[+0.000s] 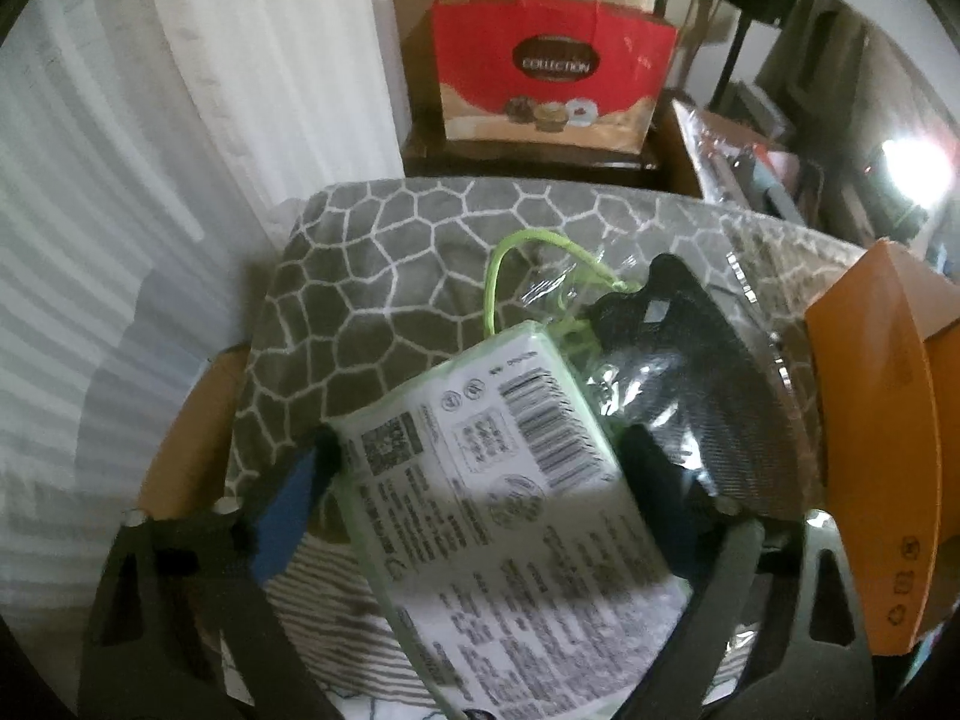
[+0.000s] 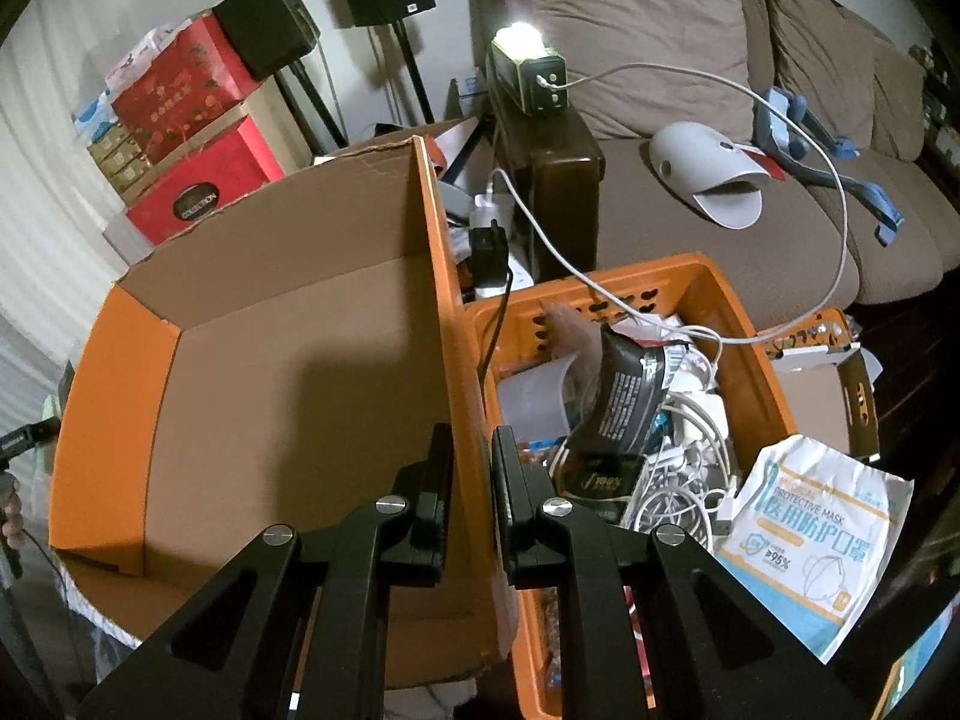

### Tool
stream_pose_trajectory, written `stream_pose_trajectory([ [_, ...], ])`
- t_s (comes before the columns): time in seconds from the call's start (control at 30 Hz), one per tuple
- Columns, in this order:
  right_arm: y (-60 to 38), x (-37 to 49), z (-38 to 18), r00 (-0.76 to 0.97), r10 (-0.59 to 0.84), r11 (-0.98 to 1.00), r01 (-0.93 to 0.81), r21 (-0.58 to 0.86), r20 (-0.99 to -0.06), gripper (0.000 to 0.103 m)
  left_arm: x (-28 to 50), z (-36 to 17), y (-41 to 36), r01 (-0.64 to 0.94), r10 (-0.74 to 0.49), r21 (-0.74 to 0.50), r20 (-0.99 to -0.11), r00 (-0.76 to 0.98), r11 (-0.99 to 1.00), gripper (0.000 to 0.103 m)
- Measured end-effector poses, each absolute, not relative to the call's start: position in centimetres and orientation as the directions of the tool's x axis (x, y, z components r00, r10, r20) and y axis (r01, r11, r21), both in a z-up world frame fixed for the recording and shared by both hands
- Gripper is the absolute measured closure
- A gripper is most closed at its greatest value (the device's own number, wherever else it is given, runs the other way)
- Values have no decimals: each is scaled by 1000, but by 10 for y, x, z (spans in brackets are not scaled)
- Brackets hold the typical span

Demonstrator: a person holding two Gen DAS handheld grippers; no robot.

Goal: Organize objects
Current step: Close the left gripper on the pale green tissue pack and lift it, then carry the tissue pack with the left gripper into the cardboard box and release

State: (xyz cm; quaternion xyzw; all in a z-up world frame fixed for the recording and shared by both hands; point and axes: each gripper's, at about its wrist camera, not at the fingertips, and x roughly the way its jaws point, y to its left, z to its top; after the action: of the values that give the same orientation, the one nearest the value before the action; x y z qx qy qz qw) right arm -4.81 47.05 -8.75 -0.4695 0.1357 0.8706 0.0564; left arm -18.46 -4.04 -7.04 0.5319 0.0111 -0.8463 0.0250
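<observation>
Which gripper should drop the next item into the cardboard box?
Left. The left gripper already holds the labelled packet above the patterned fabric; the right gripper is shut on the box flap, holding it open.

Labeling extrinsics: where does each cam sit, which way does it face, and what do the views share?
Left wrist: on the left gripper, looking forward and down at a labelled white packet between its fingers, grey patterned cushion behind.
Right wrist: on the right gripper, looking down along the cardboard box flap it clamps, orange crate beside.
Shared: the red COLLECTION bag, the orange flap.
</observation>
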Motion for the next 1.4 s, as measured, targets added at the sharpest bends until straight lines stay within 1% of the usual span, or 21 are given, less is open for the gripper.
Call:
stream_pose_trajectory([
  [0.03, 471, -48, -87, -554, -31, -957, -225, 186, -832, 91, -182, -68, -40, 49, -27, 6, -897, -442, -999, 23],
  [0.07, 471, -48, -87, -555, -35, -956, -224, 189, -831, 91, -180, -65, -40, 44, -25, 6, -894, -447, -999, 26],
  [0.13, 472, -47, -87, -557, -36, -956, -222, 191, -830, 91, -176, -60, -39, 27, -16, 4, -886, -464, -1000, 40],
  [0.17, 473, -46, -88, -558, -38, -956, -222, 193, -829, 91, -173, -57, -39, 19, -6, -3, -880, -474, -1000, 44],
  [0.2, 473, -46, -88, -558, -38, -956, -222, 194, -829, 91, -171, -54, -40, 14, 5, -14, -877, -481, -1000, 51],
  [0.27, 473, -46, -88, -558, -40, -955, -224, 196, -829, 91, -167, -48, -42, 7, 26, -34, -872, -488, -999, 59],
  [0.3, 473, -46, -88, -558, -40, -954, -225, 197, -829, 91, -166, -47, -43, 6, 32, -40, -872, -489, -999, 60],
  [0.37, 473, -46, -88, -557, -40, -954, -225, 196, -829, 91, -165, -46, -47, 17, 41, -56, -875, -483, -998, 57],
  [0.4, 473, -46, -88, -558, -40, -954, -224, 197, -829, 91, -166, -46, -50, 25, 45, -65, -877, -479, -998, 47],
  [0.43, 473, -46, -88, -558, -41, -954, -225, 199, -829, 91, -167, -46, -54, 39, 49, -76, -883, -466, -996, 28],
  [0.5, 473, -46, -88, -559, -43, -953, -225, 202, -828, 91, -168, -49, -59, 51, 62, -95, -889, -454, -994, 9],
  [0.57, 473, -46, -89, -560, -45, -952, -226, 205, -827, 91, -171, -54, -61, 65, 36, -72, -898, -439, -995, 8],
  [0.6, 473, -46, -89, -560, -44, -952, -227, 205, -827, 91, -172, -58, -61, 67, 37, -72, -904, -426, -995, 6],
  [0.63, 473, -46, -89, -560, -45, -952, -227, 205, -827, 90, -173, -61, -63, 69, 61, -98, -907, -417, -993, 3],
  [0.77, 473, -46, -91, -559, -42, -952, -230, 204, -828, 90, -178, -71, -66, 92, 136, -183, -916, -376, -979, 1],
  [0.9, 473, -46, -91, -555, -41, -952, -230, 201, -831, 89, -179, -75, -61, 105, 161, -210, -923, -351, -972, 1],
  [0.97, 474, -47, -92, -554, -43, -951, -231, 204, -831, 89, -180, -77, -56, 99, 138, -183, -927, -349, -978, 1],
  [1.13, 474, -47, -92, -554, -42, -952, -230, 201, -832, 88, -185, -93, -39, 93, 37, -71, -946, -321, -993, 0],
  [1.17, 474, -47, -92, -553, -41, -952, -231, 200, -832, 88, -185, -94, -38, 90, 32, -64, -946, -322, -994, 1],
  [1.23, 474, -47, -92, -552, -41, -953, -230, 199, -833, 88, -182, -95, -39, 89, 40, -75, -938, -345, -993, 6],
  [1.4, 474, -48, -93, -549, -42, -954, -225, 196, -835, 88, -172, -90, -46, 83, 71, -110, -922, -381, -990, 11],
])
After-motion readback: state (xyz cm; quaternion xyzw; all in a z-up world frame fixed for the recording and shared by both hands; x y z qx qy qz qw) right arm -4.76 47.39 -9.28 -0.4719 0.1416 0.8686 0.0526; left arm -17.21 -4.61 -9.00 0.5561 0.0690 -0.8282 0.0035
